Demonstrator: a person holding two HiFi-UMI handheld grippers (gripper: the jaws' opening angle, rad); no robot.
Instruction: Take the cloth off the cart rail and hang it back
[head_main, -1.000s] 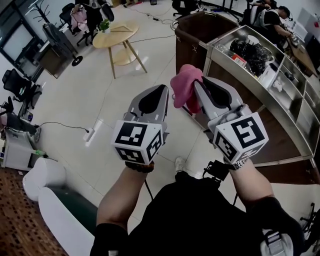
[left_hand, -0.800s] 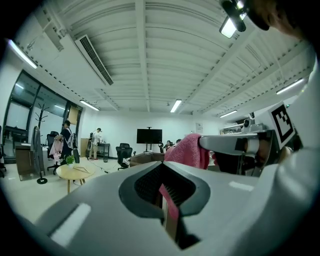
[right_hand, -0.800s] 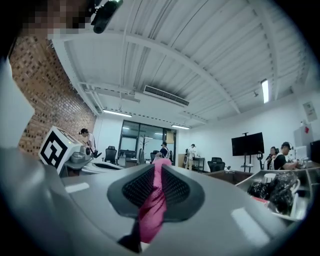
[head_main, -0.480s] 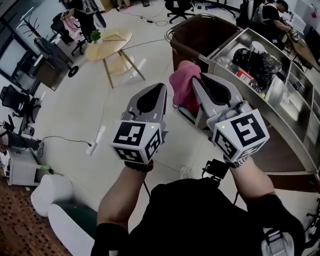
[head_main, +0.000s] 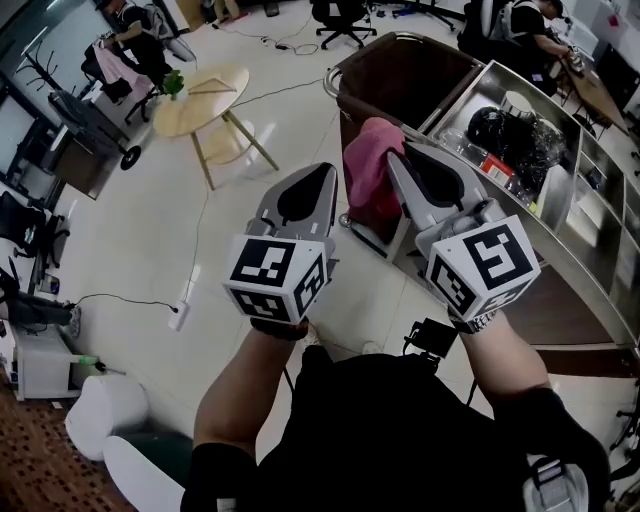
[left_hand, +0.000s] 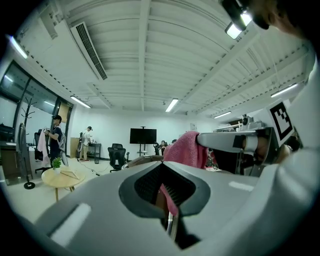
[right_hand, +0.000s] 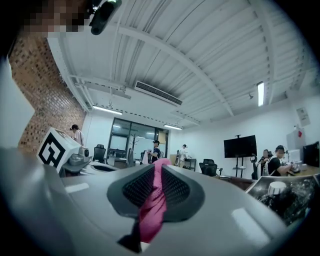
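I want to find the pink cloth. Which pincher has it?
The right gripper: the cloth is pinched between its jaws. The left gripper has nothing between its own.

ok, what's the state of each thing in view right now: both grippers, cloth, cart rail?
left gripper, fingers together, empty
right gripper, fingers shut on the cloth
cloth, bunched, dangling from the right gripper
cart rail, no cloth on the visible part

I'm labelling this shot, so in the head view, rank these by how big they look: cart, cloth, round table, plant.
1. Cart, largest.
2. Table and cloth look about alike; the cloth is nearer the camera, so I won't rank them.
3. Plant, smallest.
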